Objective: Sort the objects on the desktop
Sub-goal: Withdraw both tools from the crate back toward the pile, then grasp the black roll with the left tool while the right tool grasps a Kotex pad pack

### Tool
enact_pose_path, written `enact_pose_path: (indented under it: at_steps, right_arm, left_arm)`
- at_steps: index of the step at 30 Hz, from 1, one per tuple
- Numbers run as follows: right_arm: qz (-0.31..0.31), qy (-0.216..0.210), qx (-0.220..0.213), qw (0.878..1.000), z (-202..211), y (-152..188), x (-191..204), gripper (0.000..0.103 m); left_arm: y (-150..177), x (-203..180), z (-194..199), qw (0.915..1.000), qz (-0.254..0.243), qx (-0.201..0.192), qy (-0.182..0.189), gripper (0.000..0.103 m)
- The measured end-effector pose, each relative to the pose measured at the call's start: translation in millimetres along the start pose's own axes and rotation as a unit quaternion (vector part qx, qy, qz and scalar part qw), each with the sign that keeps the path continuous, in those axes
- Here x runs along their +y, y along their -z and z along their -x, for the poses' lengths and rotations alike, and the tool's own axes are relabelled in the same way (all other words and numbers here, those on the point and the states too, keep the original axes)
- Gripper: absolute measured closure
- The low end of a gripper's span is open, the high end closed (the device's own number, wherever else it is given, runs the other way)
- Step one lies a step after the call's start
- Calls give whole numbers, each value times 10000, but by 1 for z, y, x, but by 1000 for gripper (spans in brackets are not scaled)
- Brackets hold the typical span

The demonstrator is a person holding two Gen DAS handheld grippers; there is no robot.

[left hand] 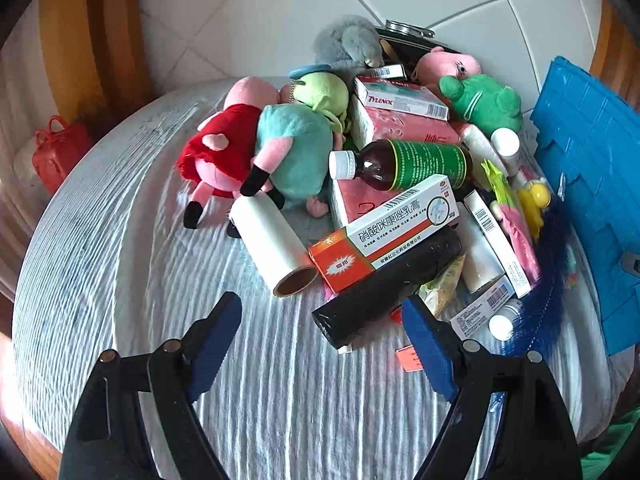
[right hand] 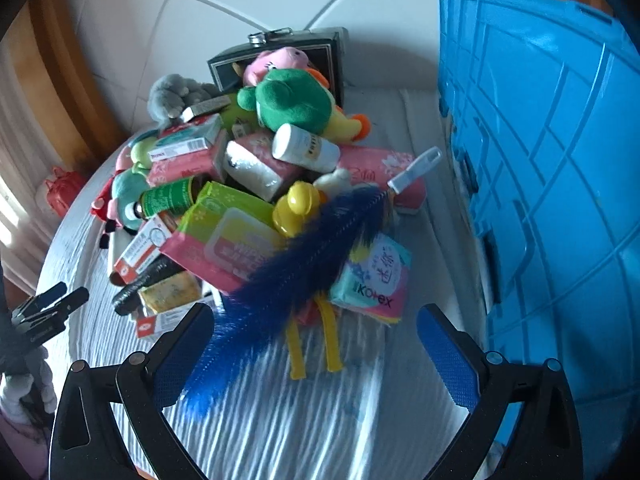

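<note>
A heap of mixed objects lies on a round table under a striped white cloth [left hand: 280,400]. In the left wrist view my left gripper [left hand: 318,311] is open just short of a black roll [left hand: 388,280] and a white roll [left hand: 276,240], with nothing between its pads. An orange-and-white medicine box [left hand: 384,228], a brown syrup bottle [left hand: 404,164] and plush toys [left hand: 228,144] lie behind. In the right wrist view my right gripper [right hand: 316,312] is open, low over the cloth. A blue feather duster [right hand: 304,268] trails across its left finger. A Kotex pack [right hand: 372,276] and yellow duck [right hand: 298,208] lie ahead.
A blue plastic crate [right hand: 552,160] stands on edge along the right side of the heap. A dark box [right hand: 320,48] sits at the back by the white tiled wall. A red bag [left hand: 56,152] lies on the floor beyond the table's left edge.
</note>
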State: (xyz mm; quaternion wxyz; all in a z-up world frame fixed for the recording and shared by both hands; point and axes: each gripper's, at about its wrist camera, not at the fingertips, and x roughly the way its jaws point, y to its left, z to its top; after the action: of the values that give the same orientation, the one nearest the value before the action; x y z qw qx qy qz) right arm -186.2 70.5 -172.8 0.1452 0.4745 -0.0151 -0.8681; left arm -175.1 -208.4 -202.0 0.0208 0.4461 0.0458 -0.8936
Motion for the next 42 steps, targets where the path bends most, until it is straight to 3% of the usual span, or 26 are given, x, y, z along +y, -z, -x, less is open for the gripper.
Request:
enact_pose_path:
  at_steps: [2, 8, 12, 13, 17, 25, 26, 27, 28, 31, 36, 42]
  right_arm:
    - [-143, 79, 112, 9998, -11, 5, -6, 0]
    - [-416, 193, 409, 9981, -41, 15, -16, 0]
    - [-504, 422, 407, 9970, -52, 12, -19, 20]
    - [-548, 440, 401, 9967, -54, 11, -21, 20]
    - [-735, 554, 420, 9949, -66, 4, -30, 20]
    - [-951, 484, 856, 9906, -110, -6, -46, 18]
    - [-952, 468, 910, 9902, -113, -6, -47, 18]
    - [-948, 384, 934, 9904, -115, -6, -47, 26]
    - [-903, 387, 941, 9907, -115, -6, -45, 31]
    - [-668, 538, 966, 9916, -110, -5, -37, 35]
    - [-426, 580, 1162, 9906, -91, 15, -32, 35]
    - [88, 801, 1441, 9863, -67, 49, -21, 35]
  left_arm:
    - [-3, -8, -13, 9996, -271, 37, 69, 24]
    - [-1, -38, -52, 9933, -1044, 421, 269, 48]
    - [-1, -50, -71, 9901, -1249, 544, 325, 51]
    - [-3, -52, -73, 9897, -1273, 545, 360, 51]
    - [-9, -61, -83, 9881, -1324, 614, 492, 51]
    - [-18, -65, -95, 9881, -1016, 783, 846, 50]
    - [-18, -65, -94, 9883, -994, 785, 853, 50]
    - [-17, -65, -93, 9884, -970, 790, 858, 51]
    - [-15, -65, -92, 9887, -954, 784, 850, 52]
    - [-10, -64, -87, 9898, -862, 806, 802, 55]
    - [9, -49, -67, 9918, -622, 912, 641, 64]
    - [38, -27, -50, 9912, -621, 1103, 397, 64]
